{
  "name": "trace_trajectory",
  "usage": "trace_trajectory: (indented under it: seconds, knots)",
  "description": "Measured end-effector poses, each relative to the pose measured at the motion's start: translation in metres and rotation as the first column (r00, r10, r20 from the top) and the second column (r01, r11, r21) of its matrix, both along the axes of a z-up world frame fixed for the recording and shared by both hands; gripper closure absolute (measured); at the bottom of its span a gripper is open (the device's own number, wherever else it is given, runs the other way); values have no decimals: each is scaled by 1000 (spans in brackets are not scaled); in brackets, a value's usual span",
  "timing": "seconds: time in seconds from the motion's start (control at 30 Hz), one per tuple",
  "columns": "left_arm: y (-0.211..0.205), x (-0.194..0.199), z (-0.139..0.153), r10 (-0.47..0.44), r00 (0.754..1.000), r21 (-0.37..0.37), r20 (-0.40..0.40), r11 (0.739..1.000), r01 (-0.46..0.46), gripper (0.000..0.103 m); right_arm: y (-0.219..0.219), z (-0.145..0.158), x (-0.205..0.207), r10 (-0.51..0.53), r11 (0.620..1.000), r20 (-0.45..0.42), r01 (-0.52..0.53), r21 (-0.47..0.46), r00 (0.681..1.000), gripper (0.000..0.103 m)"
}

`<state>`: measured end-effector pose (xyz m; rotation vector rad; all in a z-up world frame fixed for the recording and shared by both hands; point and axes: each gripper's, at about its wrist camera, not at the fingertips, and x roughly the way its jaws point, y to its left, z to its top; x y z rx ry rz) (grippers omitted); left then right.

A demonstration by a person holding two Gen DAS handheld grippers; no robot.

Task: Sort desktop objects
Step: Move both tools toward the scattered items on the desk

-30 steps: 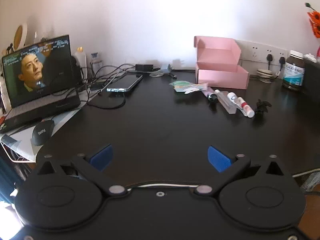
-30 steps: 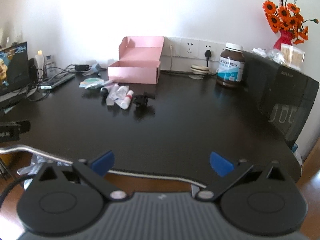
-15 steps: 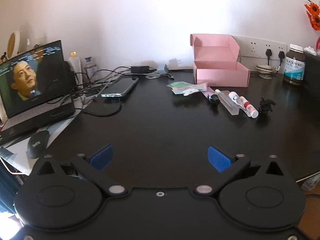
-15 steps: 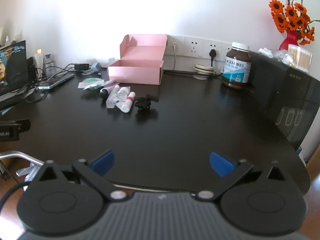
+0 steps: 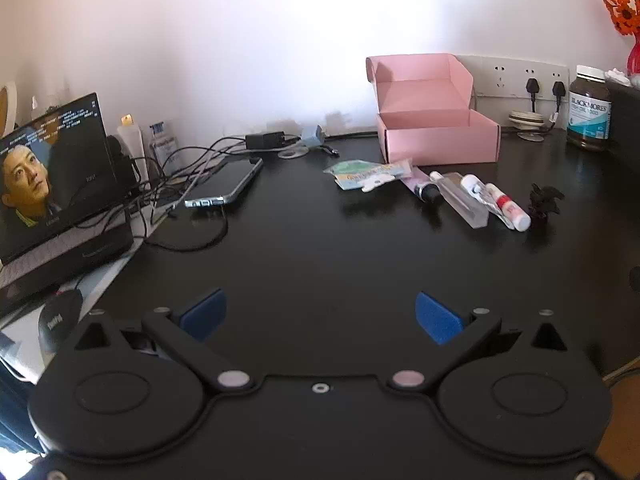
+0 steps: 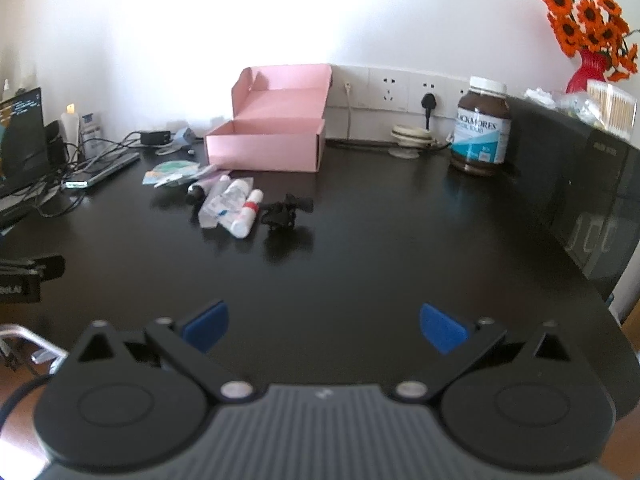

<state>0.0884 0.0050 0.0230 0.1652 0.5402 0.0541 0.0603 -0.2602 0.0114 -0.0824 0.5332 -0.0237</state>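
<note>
An open pink box [image 5: 436, 136] [image 6: 266, 148] stands at the back of the black desk [image 5: 320, 248]. In front of it lie a green packet [image 5: 366, 174] [image 6: 172, 172], a clear tube [image 5: 464, 200] [image 6: 218, 204], a white stick with a red band [image 5: 508, 208] [image 6: 248, 214] and a black hair clip [image 5: 542, 202] [image 6: 284, 212]. My left gripper [image 5: 320, 314] is open and empty, well short of them. My right gripper [image 6: 324, 326] is open and empty over the desk's near part.
A laptop [image 5: 52, 184], a mouse [image 5: 60, 316], a phone [image 5: 228, 184] and tangled cables [image 5: 188, 168] crowd the left side. A brown supplement bottle [image 6: 482, 128] and wall sockets [image 6: 400, 88] are at the back. A black cabinet [image 6: 592, 200] with orange flowers [image 6: 588, 24] stands right.
Both grippers have moved forward over the desk, so the box and the small items look nearer. Both stay open and empty.
</note>
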Motion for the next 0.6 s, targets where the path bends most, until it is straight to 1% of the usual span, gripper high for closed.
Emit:
trace_trajectory:
  seconds: [0.13, 0.3, 0.53, 0.6]
  knots:
    - [2, 12, 3, -7, 1000, 12, 2, 1000, 7, 0, 3, 2, 8, 7, 999, 20, -6, -37, 1000, 1]
    - [1, 21, 1, 7, 1000, 42, 9, 999, -7, 0, 7, 2, 20, 19, 998, 20, -18, -56, 1000, 1]
    - [7, 32, -3, -1, 1000, 11, -24, 1000, 2, 0, 7, -1, 33, 27, 999, 2, -27, -41, 1000, 1]
    - [8, 35, -4, -4, 1000, 12, -27, 1000, 4, 0, 7, -1, 37, 30, 999, -3, -30, -35, 1000, 1]
